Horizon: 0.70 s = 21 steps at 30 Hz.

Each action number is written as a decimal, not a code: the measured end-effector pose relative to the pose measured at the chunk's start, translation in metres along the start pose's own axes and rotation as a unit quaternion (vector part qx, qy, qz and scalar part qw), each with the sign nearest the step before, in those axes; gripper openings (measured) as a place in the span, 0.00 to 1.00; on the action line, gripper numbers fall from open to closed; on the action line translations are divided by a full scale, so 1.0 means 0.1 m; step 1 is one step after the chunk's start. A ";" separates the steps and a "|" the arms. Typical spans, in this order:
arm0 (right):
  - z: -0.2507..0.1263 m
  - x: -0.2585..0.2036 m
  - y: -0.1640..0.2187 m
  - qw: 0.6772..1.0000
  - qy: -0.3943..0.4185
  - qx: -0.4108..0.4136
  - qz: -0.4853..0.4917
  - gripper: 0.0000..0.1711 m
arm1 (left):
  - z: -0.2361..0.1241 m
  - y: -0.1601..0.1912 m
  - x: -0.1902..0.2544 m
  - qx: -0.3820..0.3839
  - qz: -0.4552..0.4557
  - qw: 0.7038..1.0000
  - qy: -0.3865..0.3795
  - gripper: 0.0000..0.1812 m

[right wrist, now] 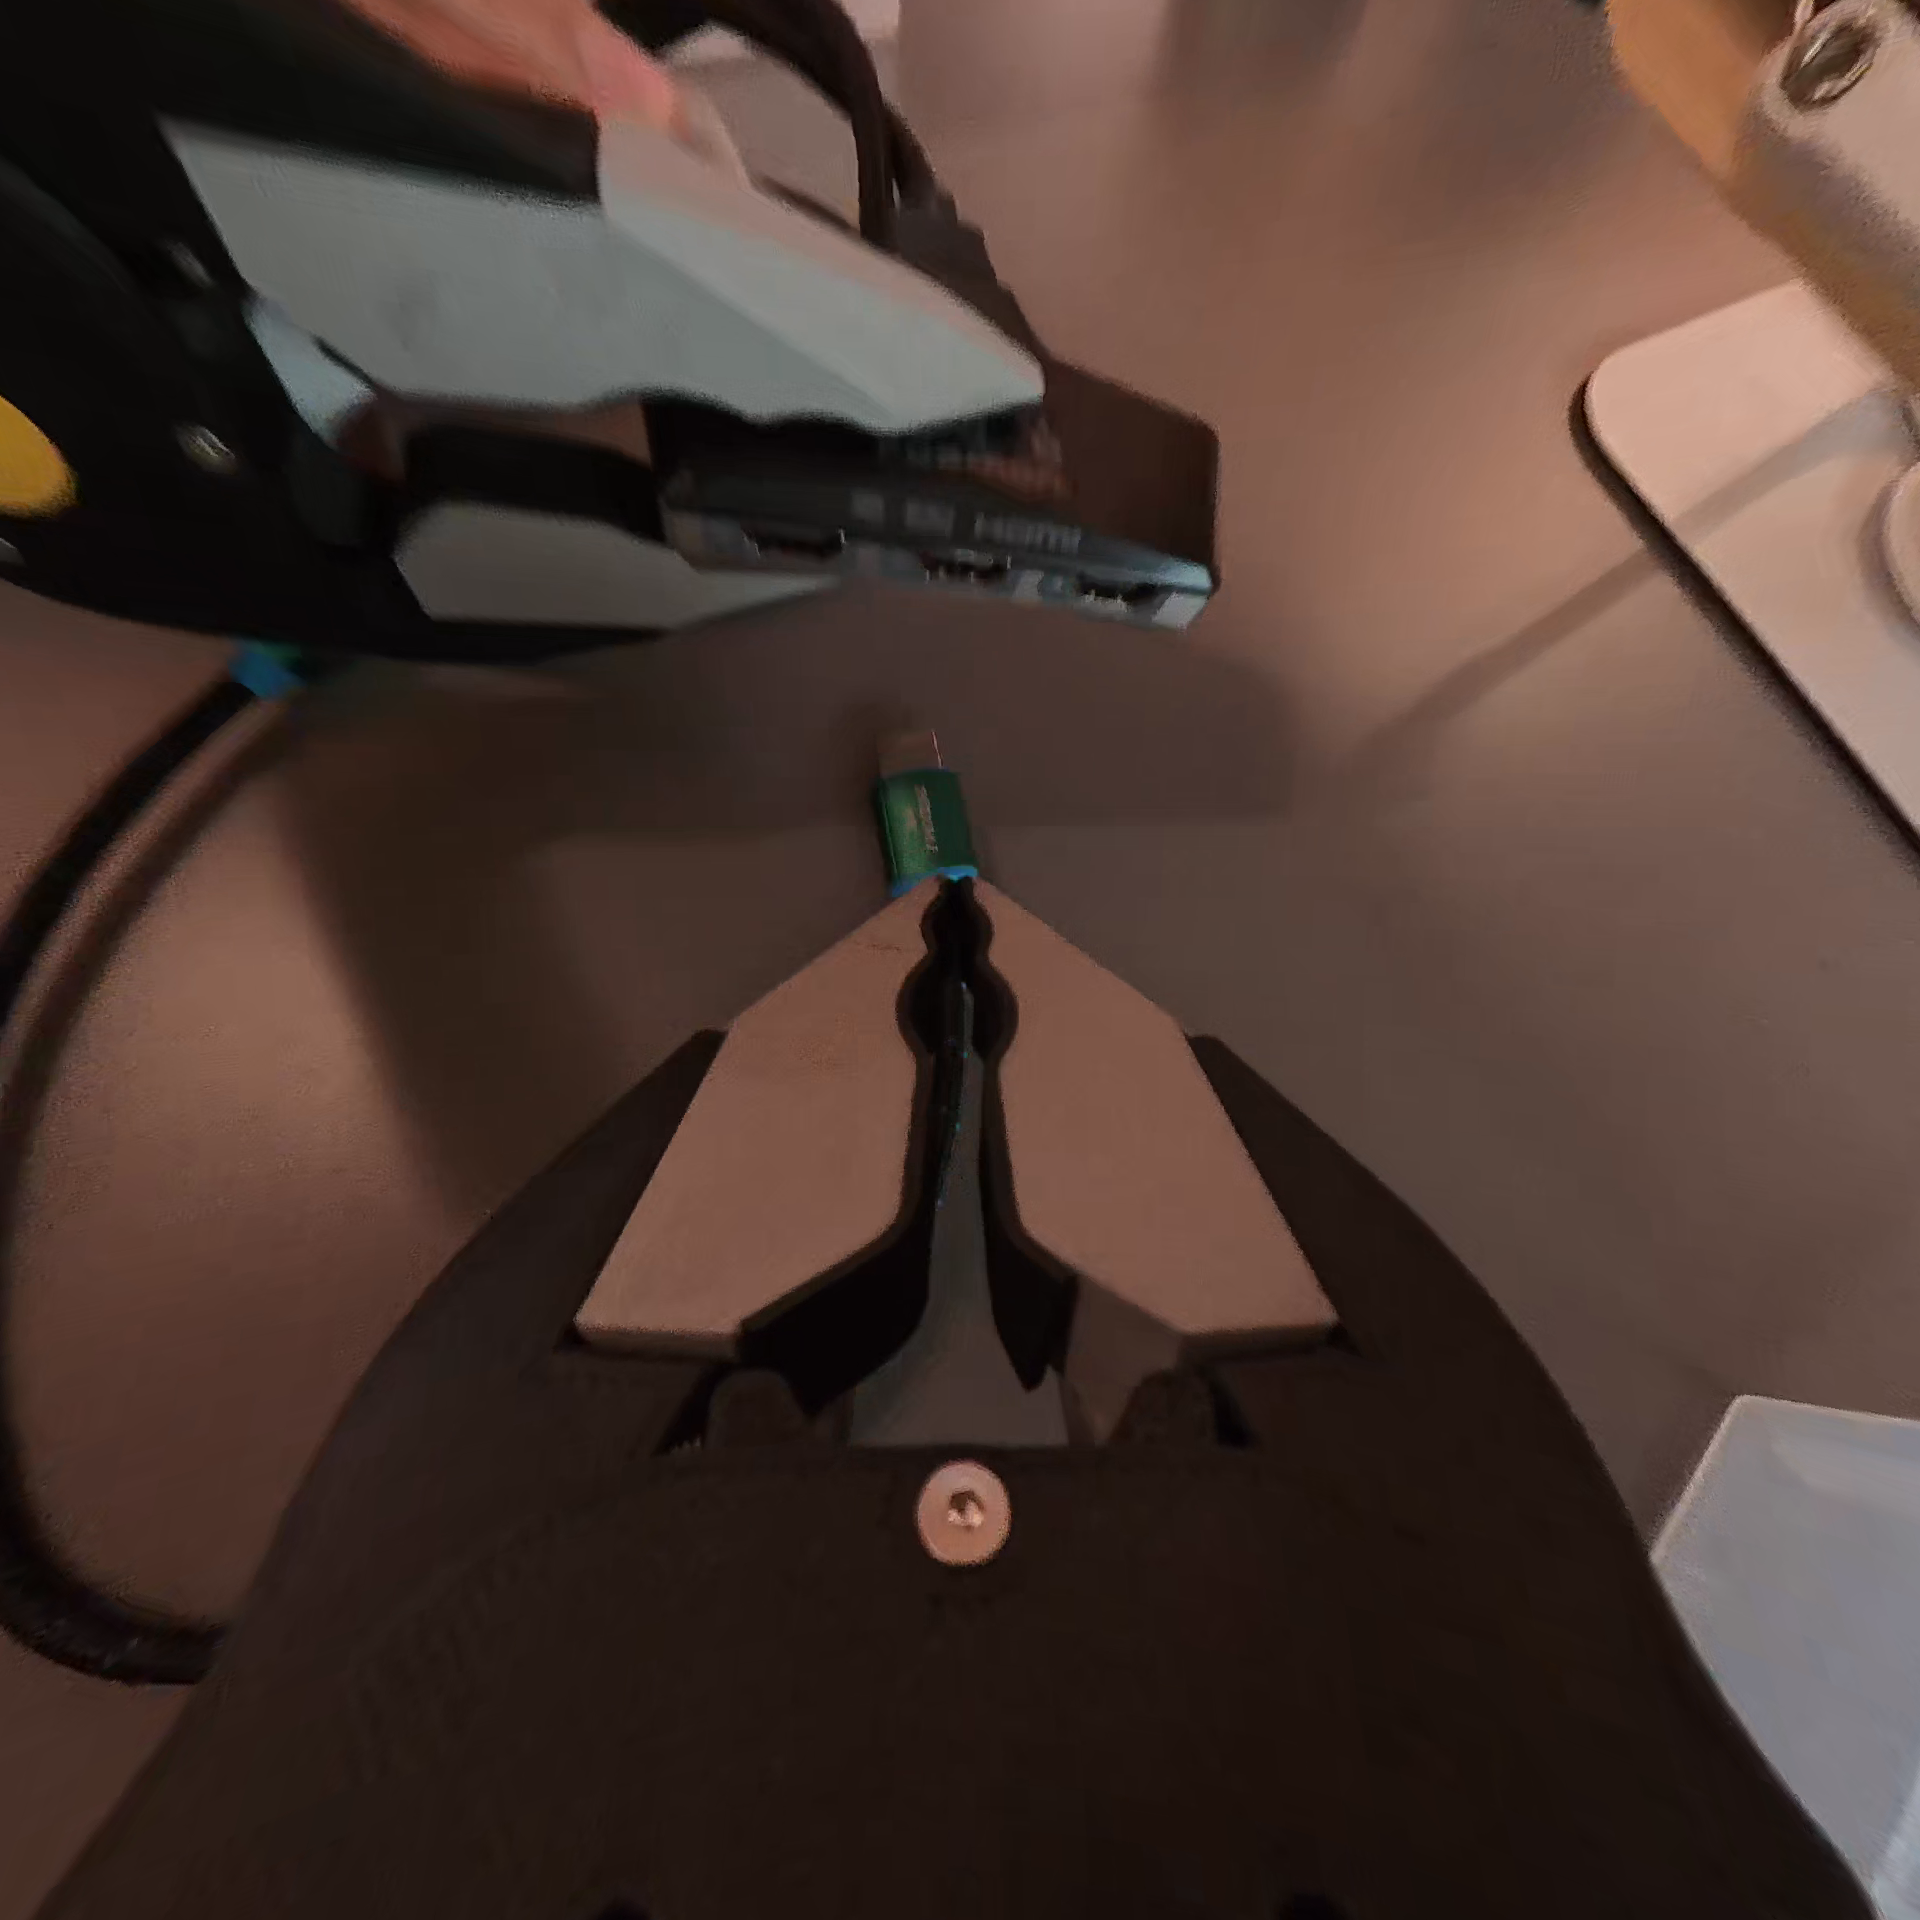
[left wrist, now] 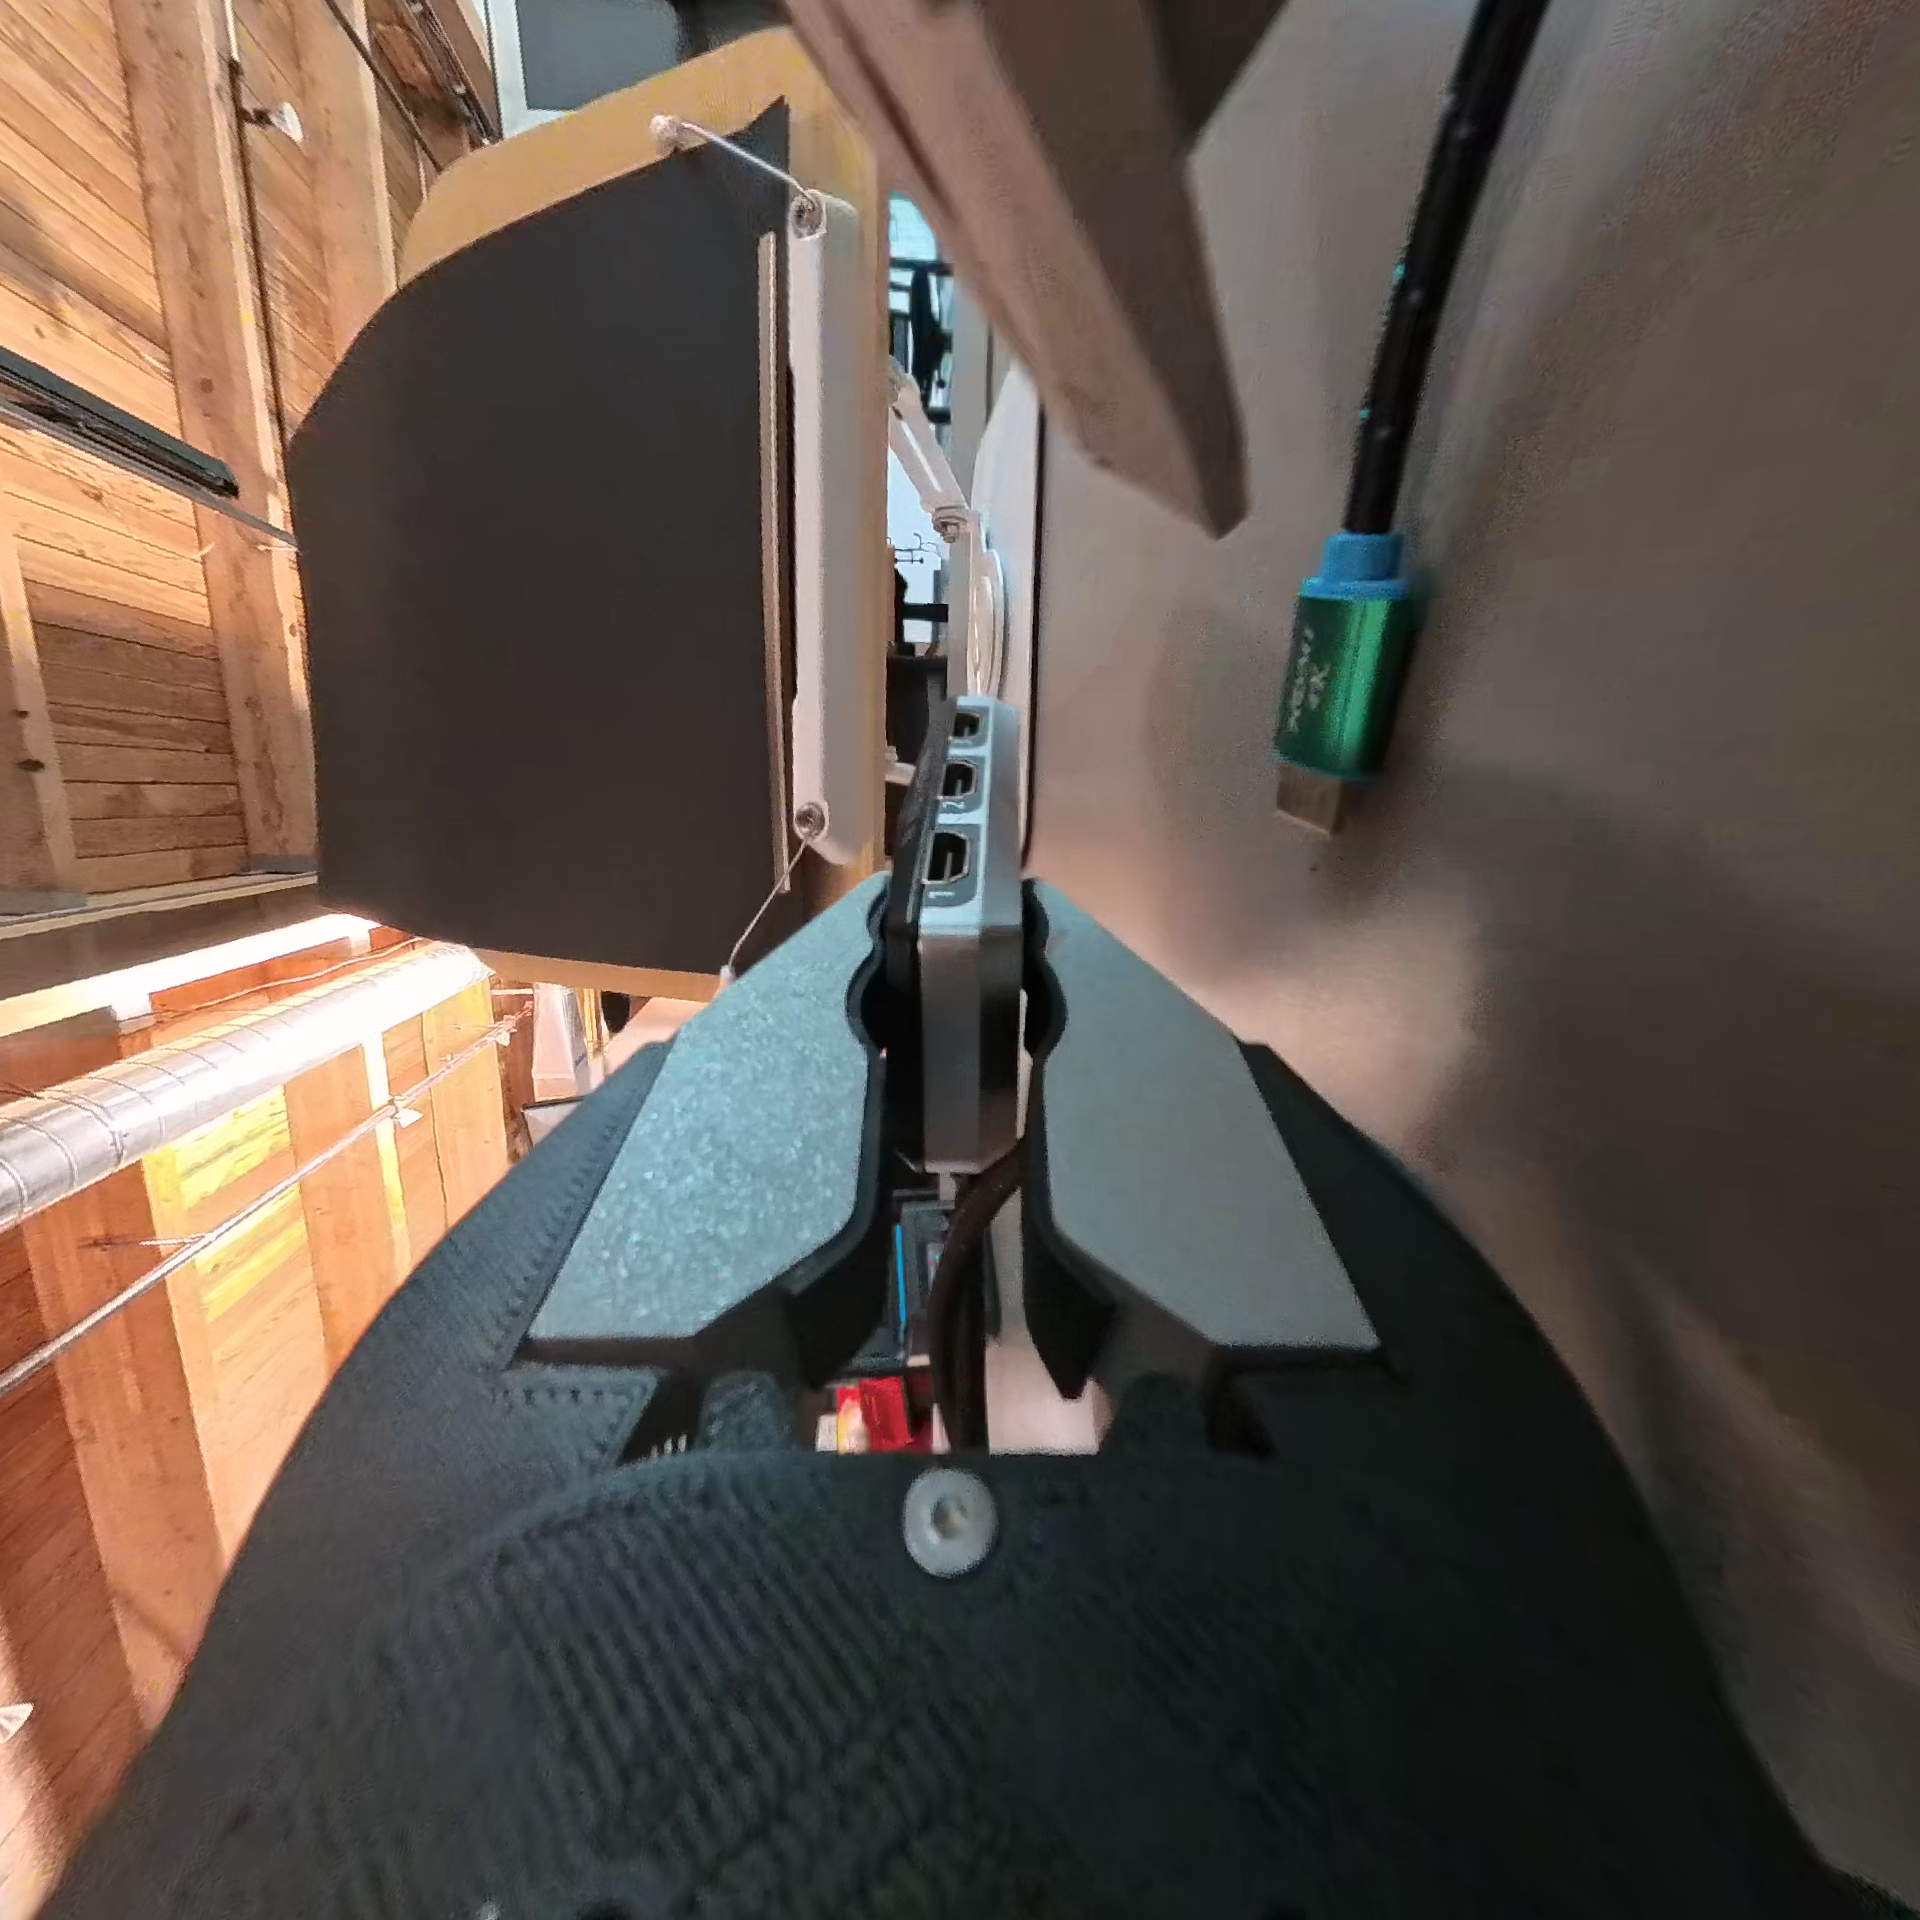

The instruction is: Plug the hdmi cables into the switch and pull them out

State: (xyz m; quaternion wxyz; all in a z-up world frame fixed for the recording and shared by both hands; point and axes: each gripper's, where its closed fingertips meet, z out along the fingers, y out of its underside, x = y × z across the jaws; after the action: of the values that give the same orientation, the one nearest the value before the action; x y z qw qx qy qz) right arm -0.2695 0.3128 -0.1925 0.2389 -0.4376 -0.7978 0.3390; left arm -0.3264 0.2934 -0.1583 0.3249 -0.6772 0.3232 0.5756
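My left gripper [left wrist: 956,914] is shut on the grey HDMI switch [left wrist: 971,821] and holds it above the brown table [left wrist: 1662,935]. Three empty ports face away from the camera. A black lead [left wrist: 961,1247] leaves the switch's near end between the fingers. My right gripper [right wrist: 956,896] is shut on a black braided cable [right wrist: 954,1049] just behind its green HDMI plug [right wrist: 925,821]. The plug points at the switch [right wrist: 1039,545], a short gap below its ports. The plug also shows in the left wrist view [left wrist: 1345,675]. A second cable with a blue collar [right wrist: 265,667] loops at the left.
A white monitor stand base [right wrist: 1766,499] lies on the table at the right. A dark monitor back [left wrist: 540,571] hangs beside the switch. A white flat object [right wrist: 1829,1621] sits at the near right. Wooden walls [left wrist: 125,623] show at the left.
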 end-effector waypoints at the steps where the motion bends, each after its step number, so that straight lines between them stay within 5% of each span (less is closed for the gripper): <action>1: 0.03 0.00 0.04 1.000 0.005 -0.013 -0.007 0.00 | 0.00 0.01 0.00 0.000 -0.004 1.000 0.002 0.10; 15: 0.12 -0.02 0.15 0.999 0.000 -0.042 -0.016 0.14 | 0.00 0.04 -0.03 -0.001 -0.022 1.000 0.001 0.10; 21: 0.19 -0.01 0.16 0.998 0.010 -0.048 -0.031 0.08 | 0.00 0.01 -0.02 0.001 -0.017 1.000 0.001 0.10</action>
State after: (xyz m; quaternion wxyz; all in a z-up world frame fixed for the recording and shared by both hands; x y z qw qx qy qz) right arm -0.2732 0.3116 -0.2170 0.2362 -0.4274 -0.8236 0.2885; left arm -0.3280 0.2930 -0.1566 0.3349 -0.6828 0.3132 0.5688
